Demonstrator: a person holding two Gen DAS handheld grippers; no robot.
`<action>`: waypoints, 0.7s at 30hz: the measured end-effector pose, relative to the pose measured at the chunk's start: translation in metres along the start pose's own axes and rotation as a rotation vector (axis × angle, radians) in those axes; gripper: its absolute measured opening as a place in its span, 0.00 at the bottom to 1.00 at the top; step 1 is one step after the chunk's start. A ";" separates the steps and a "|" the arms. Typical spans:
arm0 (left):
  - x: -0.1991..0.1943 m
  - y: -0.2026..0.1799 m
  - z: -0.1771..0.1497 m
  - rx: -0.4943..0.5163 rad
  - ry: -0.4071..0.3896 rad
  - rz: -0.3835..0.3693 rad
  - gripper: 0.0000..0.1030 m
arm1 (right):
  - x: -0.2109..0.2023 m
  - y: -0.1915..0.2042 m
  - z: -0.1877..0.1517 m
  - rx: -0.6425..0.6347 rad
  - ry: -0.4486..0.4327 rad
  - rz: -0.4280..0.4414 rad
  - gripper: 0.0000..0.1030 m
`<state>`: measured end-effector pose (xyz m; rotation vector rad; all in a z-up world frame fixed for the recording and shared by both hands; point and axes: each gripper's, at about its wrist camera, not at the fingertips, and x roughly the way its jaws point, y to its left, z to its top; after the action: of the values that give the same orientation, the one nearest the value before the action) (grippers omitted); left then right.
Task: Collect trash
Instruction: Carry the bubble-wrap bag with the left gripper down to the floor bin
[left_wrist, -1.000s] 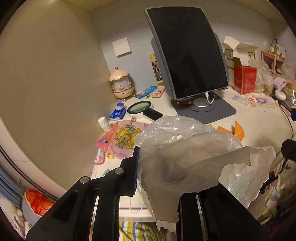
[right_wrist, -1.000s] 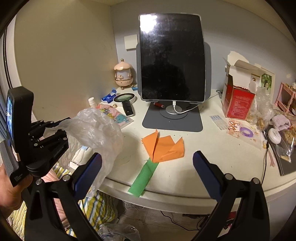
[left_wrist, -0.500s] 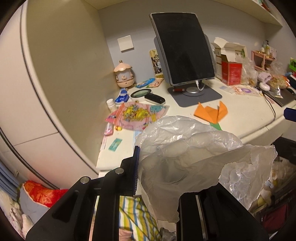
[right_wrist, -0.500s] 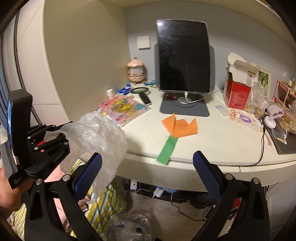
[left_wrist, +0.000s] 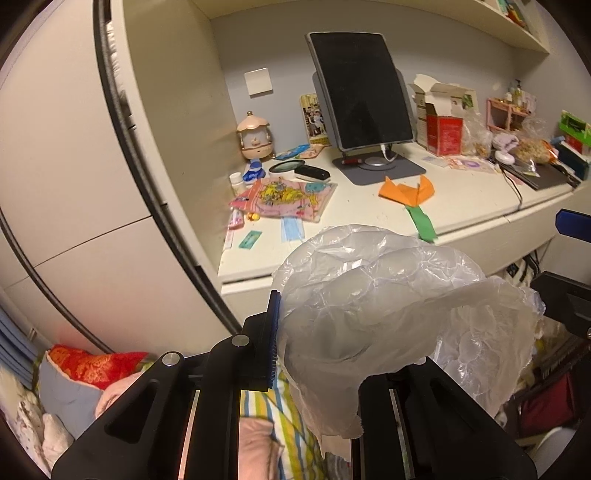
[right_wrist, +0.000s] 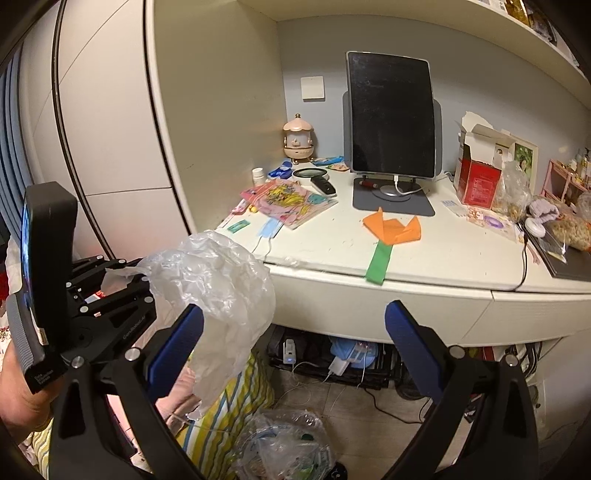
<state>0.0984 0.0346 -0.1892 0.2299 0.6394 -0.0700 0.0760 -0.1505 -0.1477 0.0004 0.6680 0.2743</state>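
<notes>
The left gripper (left_wrist: 317, 354) pinches one crumpled plastic bag (left_wrist: 384, 317) clear of the desk edge (right_wrist: 388, 291) at twelve o'clock, while the right gripper (right_wrist: 295, 354) gapes empty.

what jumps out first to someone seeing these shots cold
A crumpled clear plastic bag fills the foreground, clamped in the left hand-held gripper. Behind it, a tall dark screen stands at the back of the cluttered desk, with an orange folded paper in front of it.
</notes>
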 end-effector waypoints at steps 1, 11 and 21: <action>-0.005 0.002 -0.005 0.006 0.000 -0.006 0.13 | -0.003 0.005 -0.003 0.001 0.001 -0.002 0.93; -0.032 0.017 -0.046 0.018 0.020 -0.049 0.13 | -0.026 0.051 -0.035 -0.005 0.024 -0.016 0.93; -0.013 -0.003 -0.098 0.040 0.137 -0.091 0.13 | -0.005 0.055 -0.081 -0.009 0.163 -0.012 0.93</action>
<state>0.0305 0.0544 -0.2578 0.2454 0.7856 -0.1556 0.0091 -0.1058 -0.2040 -0.0354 0.8286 0.2674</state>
